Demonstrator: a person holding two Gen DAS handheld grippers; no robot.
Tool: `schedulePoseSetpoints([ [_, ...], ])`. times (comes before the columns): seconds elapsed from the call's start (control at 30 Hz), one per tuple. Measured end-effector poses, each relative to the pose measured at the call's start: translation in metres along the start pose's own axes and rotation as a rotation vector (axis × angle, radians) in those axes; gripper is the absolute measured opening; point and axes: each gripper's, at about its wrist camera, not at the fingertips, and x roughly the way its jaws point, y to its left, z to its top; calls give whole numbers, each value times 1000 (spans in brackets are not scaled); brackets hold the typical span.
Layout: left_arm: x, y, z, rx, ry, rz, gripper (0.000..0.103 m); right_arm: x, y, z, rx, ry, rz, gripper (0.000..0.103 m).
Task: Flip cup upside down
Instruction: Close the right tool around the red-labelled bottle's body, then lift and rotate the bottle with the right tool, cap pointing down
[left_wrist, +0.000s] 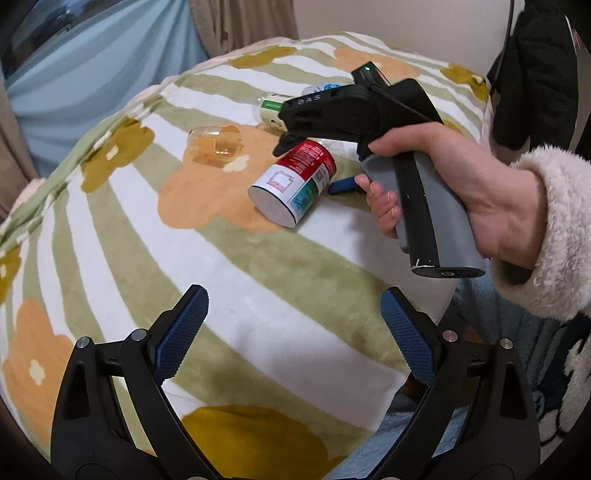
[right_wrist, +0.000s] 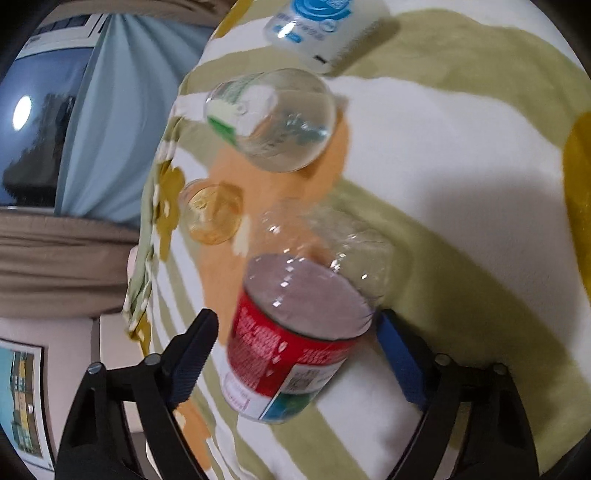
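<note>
A bed covered by a fleece blanket (left_wrist: 258, 295) with green and white stripes and orange and mustard flower shapes fills both views. The cup (left_wrist: 293, 181), a clear plastic one with a red, white and teal label, lies on its side on the blanket near the middle of the left wrist view, its white base turned toward that camera. The right tongs (right_wrist: 295, 354) sit around the cup, one blue-padded finger on each side of its labelled body; the fingers stand apart, and the blurred right wrist view does not let me tell whether either pad touches the cup. In the left wrist view the person's right hand (left_wrist: 461, 192), in a fluffy cream sleeve, grips the grey handle of the right tool, whose black body reaches over the cup. The left tongs (left_wrist: 295, 332) are spread wide and hold nothing, above bare blanket near the bed's edge, well apart from the cup. Beyond the cup, an amber-tinted clear cup (left_wrist: 216, 146) lies on an orange flower, a clear cup with a green and white label (right_wrist: 269, 118) lies on its side, and a white container with blue print (right_wrist: 321, 29) is farther back. Blue curtains (right_wrist: 110, 110) hang behind the bed.
</note>
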Motion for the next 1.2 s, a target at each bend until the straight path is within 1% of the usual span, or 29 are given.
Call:
schedulePoseSetpoints([
  [0.07, 3, 4, -1, -12, 1, -9, 94, -2, -1, 1, -13, -12, 0, 68],
  [0.1, 5, 5, -2, -16, 3, -11, 94, -3, -1, 2, -25, -10, 18, 65],
  [0.27, 6, 5, -4, -25, -13, -43, 94, -8, 0, 10, -64, 35, 76, 65],
  [0.33, 5, 4, -4, -27, -19, -47, 94, -12, 9, 14, -134, 66, 83, 65],
  [0.4, 5, 2, -4, -26, -21, -48, 94, -18, 27, 21, -273, 122, 59, 65],
  [0.47, 6, 2, -5, -25, -20, -51, 94, -19, 52, 25, -448, 204, -1, 64],
  [0.5, 7, 1, -6, -25, -16, -53, 94, -19, 70, 25, -583, 253, -61, 64],
  [0.53, 8, 1, -6, -26, -14, -54, 94, -16, 82, 25, -668, 288, -106, 64],
  [0.6, 11, 2, -6, -33, -8, -56, 94, -9, 104, 21, -857, 384, -227, 64],
  [0.67, 14, 1, -6, -44, -6, -62, 94, 3, 119, 17, -972, 477, -301, 64],
  [0.7, 15, 1, -6, -50, -4, -67, 94, 13, 126, 14, -1031, 533, -350, 64],
  [0.77, 16, 0, -6, -58, -4, -74, 94, 30, 132, 6, -1123, 613, -452, 64],
  [0.87, 15, 0, -7, -65, -11, -77, 94, 59, 139, -13, -1315, 669, -616, 64],
  [0.9, 14, 1, -7, -69, -13, -75, 94, 66, 140, -17, -1351, 677, -639, 64],
  [0.97, 13, 5, -9, -87, -18, -76, 94, 77, 140, -25, -1384, 688, -644, 64],
  [1.07, 12, 16, -11, -135, -28, -86, 94, 86, 136, -27, -1361, 694, -625, 64],
  [1.13, 11, 24, -12, -170, -37, -101, 94, 88, 132, -27, -1356, 682, -626, 64],
  [1.2, 11, 31, -12, -204, -44, -118, 94, 86, 128, -21, -1328, 678, -614, 64],
])
